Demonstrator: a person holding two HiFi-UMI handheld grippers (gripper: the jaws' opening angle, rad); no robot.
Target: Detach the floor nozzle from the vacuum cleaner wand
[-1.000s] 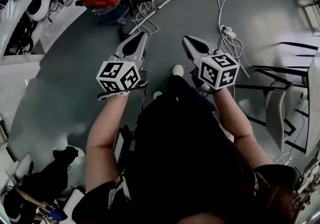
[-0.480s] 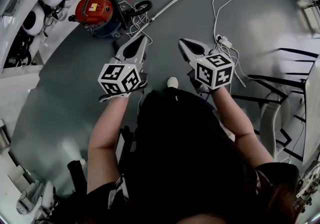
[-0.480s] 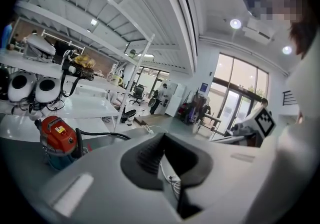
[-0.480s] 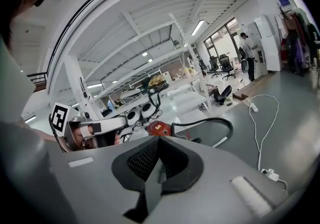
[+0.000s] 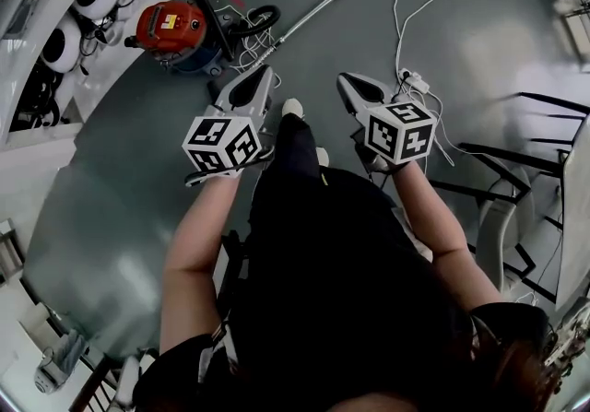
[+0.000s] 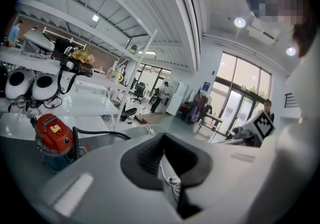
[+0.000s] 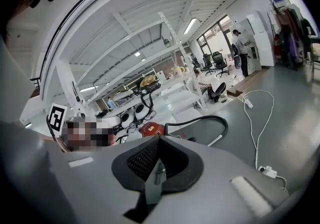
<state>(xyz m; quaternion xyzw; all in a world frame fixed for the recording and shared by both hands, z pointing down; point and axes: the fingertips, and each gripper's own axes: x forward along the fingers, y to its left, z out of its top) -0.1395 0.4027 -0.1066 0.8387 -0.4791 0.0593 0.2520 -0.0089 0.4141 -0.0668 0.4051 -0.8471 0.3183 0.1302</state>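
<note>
Lying well ahead of left gripper (image 5: 264,73), right gripper (image 5: 345,79): wand (image 5: 304,17); fingers (image 7: 149,162) closed, empty

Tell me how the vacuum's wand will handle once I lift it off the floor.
The wand looks like a straight metal tube, so it is probably stiff. The black hose on its end lies in a loose arc, so it is likely floppy and will trail. The red canister seems to sit on wheels and may roll if tugged.
</note>
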